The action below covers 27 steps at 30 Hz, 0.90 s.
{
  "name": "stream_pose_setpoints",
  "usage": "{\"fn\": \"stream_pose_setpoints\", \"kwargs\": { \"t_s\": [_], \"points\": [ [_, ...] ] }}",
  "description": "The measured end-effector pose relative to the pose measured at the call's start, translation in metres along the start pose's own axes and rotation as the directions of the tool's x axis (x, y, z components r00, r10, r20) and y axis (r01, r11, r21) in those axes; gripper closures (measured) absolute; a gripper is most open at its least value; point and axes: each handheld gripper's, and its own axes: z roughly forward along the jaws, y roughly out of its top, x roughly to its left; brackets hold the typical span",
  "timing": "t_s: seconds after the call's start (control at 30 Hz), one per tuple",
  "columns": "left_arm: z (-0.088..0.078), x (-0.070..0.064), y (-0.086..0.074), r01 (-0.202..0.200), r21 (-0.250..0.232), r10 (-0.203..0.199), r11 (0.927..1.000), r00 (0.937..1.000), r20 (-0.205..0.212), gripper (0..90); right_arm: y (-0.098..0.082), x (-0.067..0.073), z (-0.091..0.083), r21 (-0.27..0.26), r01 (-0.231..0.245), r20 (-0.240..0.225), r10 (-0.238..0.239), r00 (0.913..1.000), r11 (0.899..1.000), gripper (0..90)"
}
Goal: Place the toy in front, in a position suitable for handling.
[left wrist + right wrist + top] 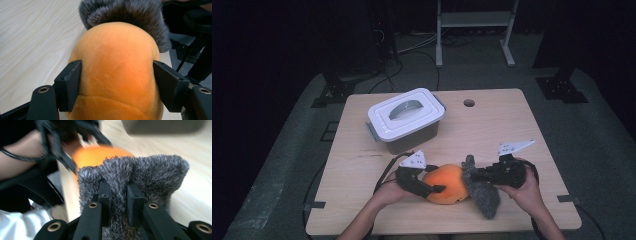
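At lower centre of the table [522,115], our left gripper [117,82] clasped the orange plush [445,184] part-open, the right gripper [119,198] pinched its grey fur [482,192]; the lidded box [406,120] (upper left) remained closed, packing undone.

Dark room, grey carpet [597,135], light wooden table [507,125], white metal stand [474,22] behind

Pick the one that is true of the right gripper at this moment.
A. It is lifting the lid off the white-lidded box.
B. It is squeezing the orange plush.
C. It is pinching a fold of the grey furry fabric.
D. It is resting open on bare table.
C: in the right gripper view, the right gripper has its jaws closed tightly on a fold of the grey furry fabric.
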Motion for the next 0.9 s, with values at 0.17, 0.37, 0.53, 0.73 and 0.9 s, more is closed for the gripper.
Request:
{"fn": "stream_pose_setpoints", "kwargs": {
  "t_s": [0.17,0.37,0.53,0.73,0.9],
  "points": [
    [0.0,-0.003,0.002,-0.025,0.011,0.024,0.9996,0.9996,0.017,23.4,-0.001,0.005,0.015,0.042,0.036,-0.024,-0.035,0.9991,0.998,75.7],
    [-0.001,-0.004,0.006,-0.022,-0.008,0.022,0.9997,0.999,0.04,13.6,-0.008,0.003,0.017,0.06,0.036,-0.06,-0.032,0.9977,0.998,75.7],
    [0.003,-0.004,0.002,-0.011,-0.003,0.011,0.9999,0.9998,0.018,26.3,-0.009,-0.003,0.014,0.07,0.021,-0.064,-0.016,0.9978,0.997,75.7],
    [-0.001,-0.019,0.01,-0.188,-0.052,0.179,0.9808,0.9724,-0.15,44.4,0.004,0.007,0.002,0.006,0.062,0.001,-0.062,0.9981,0.998,76.8],
    [0.006,-0.019,0.008,-0.198,-0.033,0.191,0.9797,0.9707,-0.146,37.6,0.01,0.011,0.01,-0.001,0.084,0.018,-0.084,0.9963,0.996,76.6]
  ]
}}
